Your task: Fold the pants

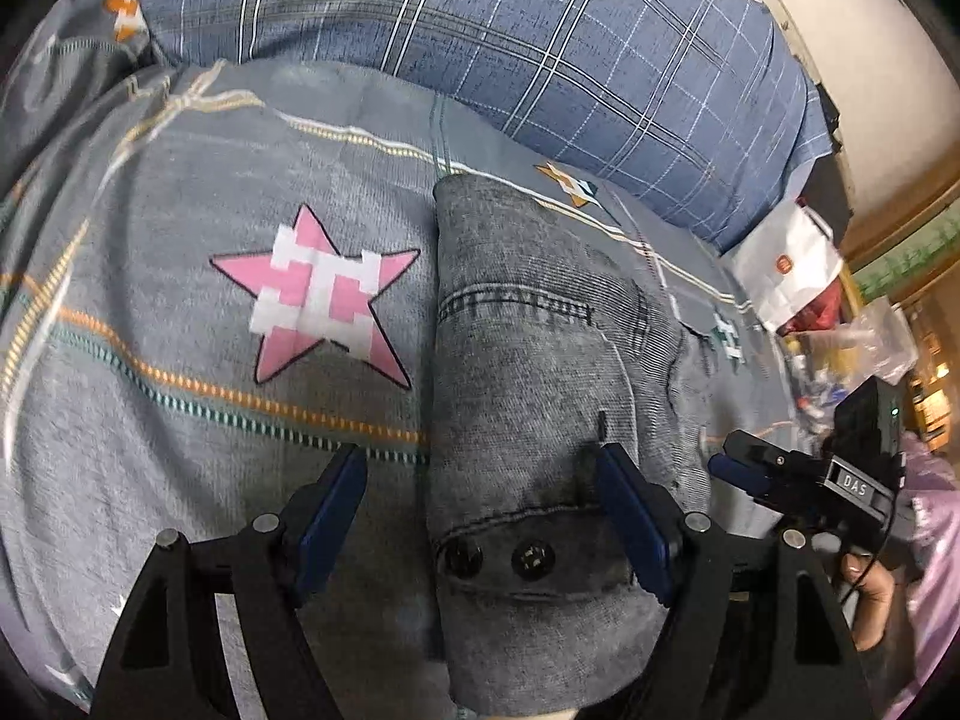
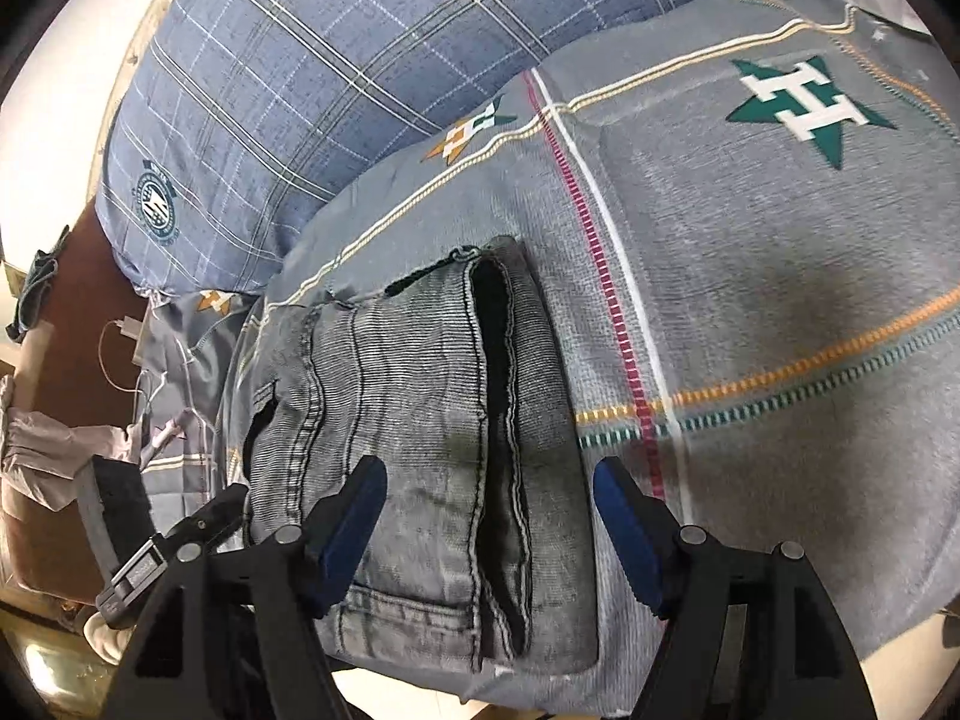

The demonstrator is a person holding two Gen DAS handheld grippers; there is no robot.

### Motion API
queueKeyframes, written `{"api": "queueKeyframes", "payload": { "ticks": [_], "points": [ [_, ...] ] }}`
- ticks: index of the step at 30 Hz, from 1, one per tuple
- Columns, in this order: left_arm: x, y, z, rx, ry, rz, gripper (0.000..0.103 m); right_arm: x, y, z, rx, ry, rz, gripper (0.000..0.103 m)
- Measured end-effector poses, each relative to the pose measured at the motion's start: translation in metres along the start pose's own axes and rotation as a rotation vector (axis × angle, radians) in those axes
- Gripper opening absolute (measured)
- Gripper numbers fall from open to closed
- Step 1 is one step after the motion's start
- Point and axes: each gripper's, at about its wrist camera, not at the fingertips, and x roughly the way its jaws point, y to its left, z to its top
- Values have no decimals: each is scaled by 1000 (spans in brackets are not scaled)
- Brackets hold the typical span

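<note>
The left gripper (image 1: 480, 516) has its blue fingers (image 1: 336, 516) spread wide, and nothing is pinched between them. One finger hangs over the bed sheet (image 1: 180, 420) and the other hangs over the pants (image 1: 528, 372), near the two dark buttons (image 1: 495, 558). The right gripper (image 2: 489, 531) also has its fingers (image 2: 624, 534) wide apart and holds nothing; they sit on either side of the pants (image 2: 420, 408), above the cloth. The pants are grey jeans, already folded into a thick little bundle. The bundle lies on the bed, close to the near edge, with the blue checked pillow (image 1: 480, 30) behind it. I think the folding is almost done, or fully done, and the hands are letting go. The next move would be to check that the bundle is flat and neat. If one more fold is needed, both grippers must come down and pinch the near edge of the thick cloth. Jeans are stiff and thick, so a weak pinch could slip off. Both grippers point down at a slant toward the bed. In the left view the other gripper (image 1: 750, 468) shows at the right, with a person's hand (image 1: 870, 594) on its handle.
</note>
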Motion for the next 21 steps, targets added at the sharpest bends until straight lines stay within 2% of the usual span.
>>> {"api": "queueKeyframes", "payload": {
  "ticks": [7,16,21],
  "points": [
    [-5,-19,2,103,-82,140,79,-1,10,-3,-44,-32,-36,75],
    [-24,-32,-4,181,-150,190,79,-13,16,-10,-77,-52,-82,75],
    [-25,-33,-2,181,-147,195,79,-15,14,-10,-80,-51,-83,75]
  ]
}}
